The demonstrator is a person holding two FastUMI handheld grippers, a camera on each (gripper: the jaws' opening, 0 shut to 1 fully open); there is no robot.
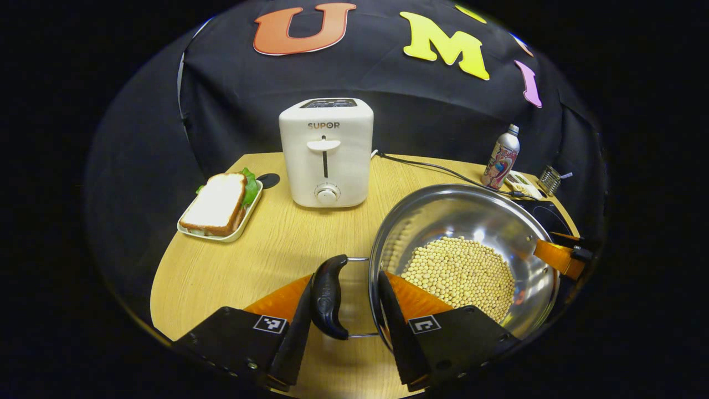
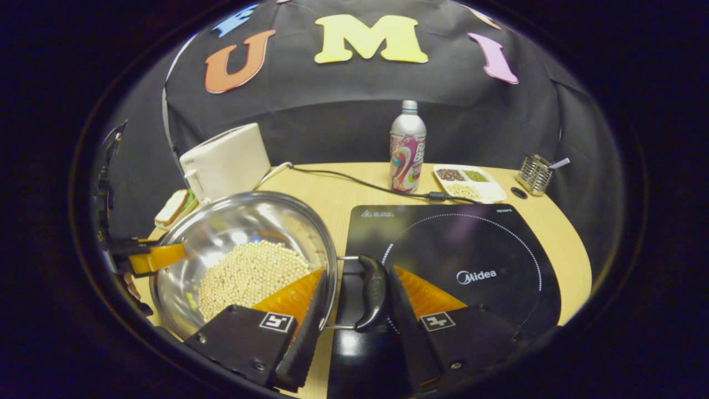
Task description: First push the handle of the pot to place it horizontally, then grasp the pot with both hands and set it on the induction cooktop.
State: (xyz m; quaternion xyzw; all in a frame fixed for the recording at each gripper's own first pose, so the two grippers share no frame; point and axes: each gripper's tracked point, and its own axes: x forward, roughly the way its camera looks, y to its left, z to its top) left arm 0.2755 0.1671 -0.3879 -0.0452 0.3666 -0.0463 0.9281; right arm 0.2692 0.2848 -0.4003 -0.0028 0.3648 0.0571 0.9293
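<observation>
"SUPOR" on toaster [image 1: 325,152]; "Midea" on cooktop [image 2: 454,260]

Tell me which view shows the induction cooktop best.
Right gripper view: the induction cooktop lies in near full sight, ring marking plain, right of the pot. In the left gripper view just a dark corner shows behind the pot's rim.

Before me a black cloth wall [image 2: 343,111] closes off the booth, filling the upper half of both views. Below it, my wooden table [image 1: 277,244] with its rounded edge spreads pale and evenly lit; beyond the rim, darkness.
</observation>
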